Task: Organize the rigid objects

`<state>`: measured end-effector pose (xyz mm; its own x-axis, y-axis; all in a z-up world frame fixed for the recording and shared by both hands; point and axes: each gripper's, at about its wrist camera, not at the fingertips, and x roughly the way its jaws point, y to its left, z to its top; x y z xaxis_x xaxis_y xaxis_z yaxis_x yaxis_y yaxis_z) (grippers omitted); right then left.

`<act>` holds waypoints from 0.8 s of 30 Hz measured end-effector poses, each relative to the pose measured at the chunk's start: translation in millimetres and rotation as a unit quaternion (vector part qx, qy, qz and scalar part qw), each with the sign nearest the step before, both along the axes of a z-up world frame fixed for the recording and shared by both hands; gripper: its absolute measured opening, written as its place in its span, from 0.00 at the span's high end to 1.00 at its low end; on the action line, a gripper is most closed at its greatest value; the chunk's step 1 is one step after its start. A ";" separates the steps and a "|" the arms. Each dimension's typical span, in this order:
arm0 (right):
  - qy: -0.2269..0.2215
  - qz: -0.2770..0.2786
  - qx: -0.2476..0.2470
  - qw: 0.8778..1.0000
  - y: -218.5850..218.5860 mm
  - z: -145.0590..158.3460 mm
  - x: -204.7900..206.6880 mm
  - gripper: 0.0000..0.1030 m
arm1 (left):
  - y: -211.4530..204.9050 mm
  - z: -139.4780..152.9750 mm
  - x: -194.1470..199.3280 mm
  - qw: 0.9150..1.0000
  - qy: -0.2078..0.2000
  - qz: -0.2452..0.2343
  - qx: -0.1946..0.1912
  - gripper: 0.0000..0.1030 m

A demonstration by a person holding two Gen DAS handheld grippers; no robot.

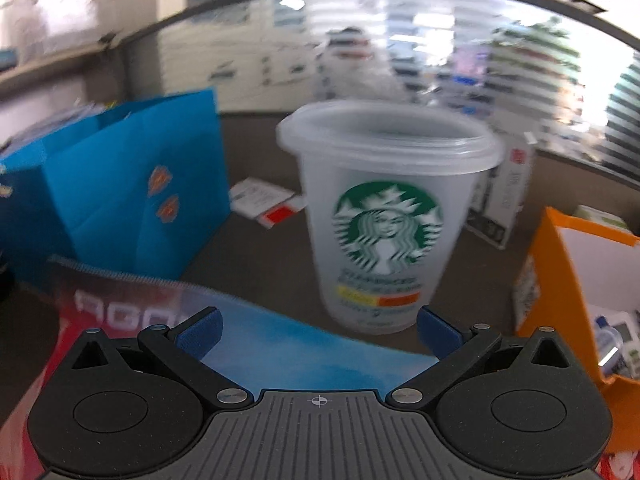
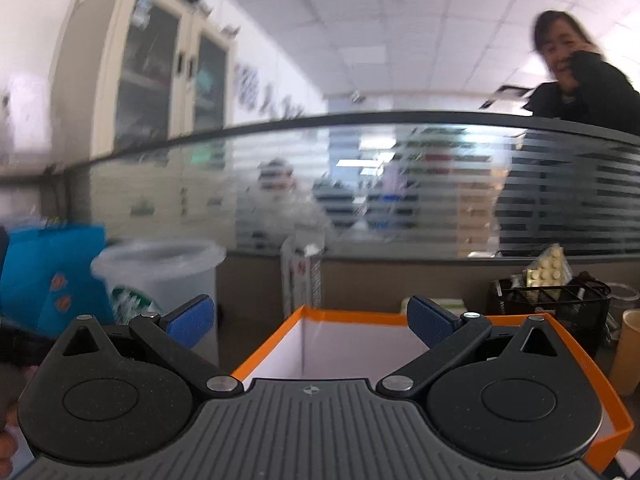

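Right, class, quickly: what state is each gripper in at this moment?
Left gripper: open, holding nothing, the plastic cup standing just ahead of it.
Right gripper: open, holding nothing, above the orange box.

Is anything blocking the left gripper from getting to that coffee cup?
Nothing visible. The left gripper is open, and the cup stands upright just ahead, slightly right of centre, with only bare desk between. The blue bag and orange box sit off to the sides.

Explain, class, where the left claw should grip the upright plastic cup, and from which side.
Grip the plastic cup across its lower tapered wall, coming straight in from the logo side. It stands upright, directly ahead of the open left claw, and narrows toward the base, so the fingers probably span it there.
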<state>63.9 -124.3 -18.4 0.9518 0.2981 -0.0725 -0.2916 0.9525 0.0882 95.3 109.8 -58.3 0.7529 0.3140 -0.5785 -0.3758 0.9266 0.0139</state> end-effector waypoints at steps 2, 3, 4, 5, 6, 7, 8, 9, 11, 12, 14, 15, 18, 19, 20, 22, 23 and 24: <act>0.022 -0.005 0.009 1.000 -6.7 -6.3 5.2 0.00 | 3.3 -1.6 0.7 1.000 0.006 0.004 -0.014 0.00; 0.039 -0.004 0.011 0.999 -9.4 -8.6 8.8 0.00 | 1.8 -2.8 1.2 1.000 0.008 -0.003 -0.016 0.00; 0.054 -0.004 0.014 0.998 -11.5 -10.2 11.6 0.00 | -2.1 -3.9 1.3 1.000 0.011 -0.015 -0.013 0.00; 0.063 -0.006 0.016 0.998 -12.7 -11.0 11.8 0.00 | -7.5 -4.5 0.4 0.999 0.014 -0.030 -0.008 0.00; 0.066 -0.008 0.017 0.998 -13.4 -10.6 10.2 0.00 | -14.0 -4.8 -1.2 0.999 0.014 -0.044 -0.003 0.00; 0.065 -0.009 0.017 0.998 -13.9 -9.2 6.8 0.00 | -21.9 -4.1 -4.1 0.998 0.011 -0.062 0.003 0.00; 0.058 -0.011 0.019 0.998 -15.1 -7.1 1.7 0.00 | -29.7 -2.8 -7.8 0.996 0.004 -0.085 0.006 0.00; 0.046 -0.014 0.022 0.999 -16.9 -4.5 -4.1 0.00 | -38.4 -0.9 -13.7 0.993 -0.006 -0.116 0.006 0.00; 0.026 -0.021 0.024 0.999 -19.3 -0.2 -14.1 0.00 | -53.3 4.1 -27.9 0.985 -0.034 -0.170 -0.001 0.00; 0.012 -0.026 0.027 0.999 -22.4 1.5 -20.9 0.00 | -58.7 6.8 -36.3 0.980 -0.055 -0.192 -0.007 0.00; -0.001 -0.041 0.025 0.999 -27.0 4.4 -29.7 0.00 | -66.6 11.8 -52.2 0.968 -0.090 -0.232 -0.018 0.00; -0.005 -0.050 0.021 0.999 -30.5 4.3 -33.5 0.00 | -70.9 12.4 -58.3 0.963 -0.100 -0.248 -0.024 0.00; -0.014 -0.085 0.018 0.996 -42.6 0.1 -42.1 0.00 | -84.2 11.8 -70.2 0.950 -0.119 -0.287 -0.034 0.00; -0.014 -0.097 0.019 0.995 -46.5 -2.3 -42.5 0.00 | -86.2 10.6 -71.4 0.948 -0.121 -0.293 -0.032 0.00; -0.011 -0.103 0.020 0.994 -47.8 -3.6 -41.7 0.00 | -88.9 10.9 -72.7 0.947 -0.122 -0.296 -0.030 0.00; -0.011 -0.104 0.025 0.994 -49.2 -5.0 -40.1 0.00 | -94.9 9.9 -75.3 0.946 -0.120 -0.299 -0.026 0.00; -0.014 -0.106 0.027 0.994 -48.5 -6.0 -40.2 0.00 | -97.2 9.1 -76.4 0.946 -0.119 -0.300 -0.025 0.00; -0.017 -0.108 0.027 0.994 -47.5 -6.7 -40.6 0.00 | -98.7 8.6 -77.2 0.945 -0.120 -0.303 -0.023 0.00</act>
